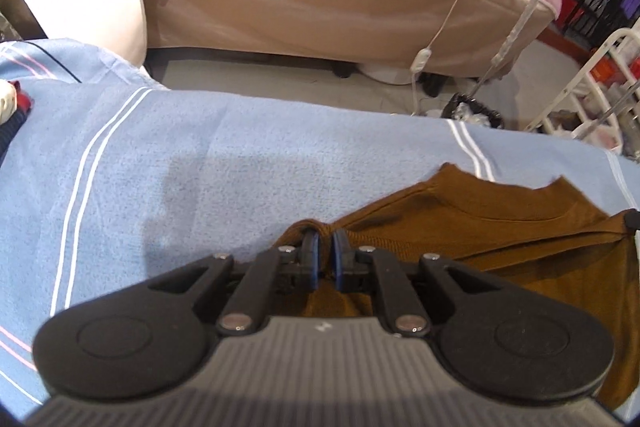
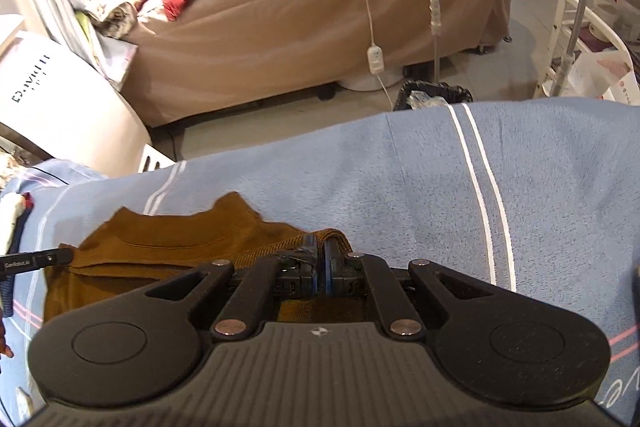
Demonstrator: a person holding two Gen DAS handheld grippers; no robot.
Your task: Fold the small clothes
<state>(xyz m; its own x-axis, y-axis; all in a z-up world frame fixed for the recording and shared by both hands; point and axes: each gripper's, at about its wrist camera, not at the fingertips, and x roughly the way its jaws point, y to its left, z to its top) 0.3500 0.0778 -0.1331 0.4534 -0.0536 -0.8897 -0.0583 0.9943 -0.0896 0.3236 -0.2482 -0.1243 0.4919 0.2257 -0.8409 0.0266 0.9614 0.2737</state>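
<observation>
Both grippers: black linkage arms, silver pivot pins, blue finger pads, ribbed grey body with small round logo, round black side discs.

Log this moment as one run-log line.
step: folding brown top | left tongs: slightly parted at corner | right tongs: shut on corner | surface: blue blanket

garment: brown | blanket: light blue, white stripes

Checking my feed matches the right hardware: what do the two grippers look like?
Both match: the left gripper and right gripper have matte black linkage arms with silver rivets, round black side housings, blue-edged fingers and a ribbed grey body bearing a small white logo.
</observation>
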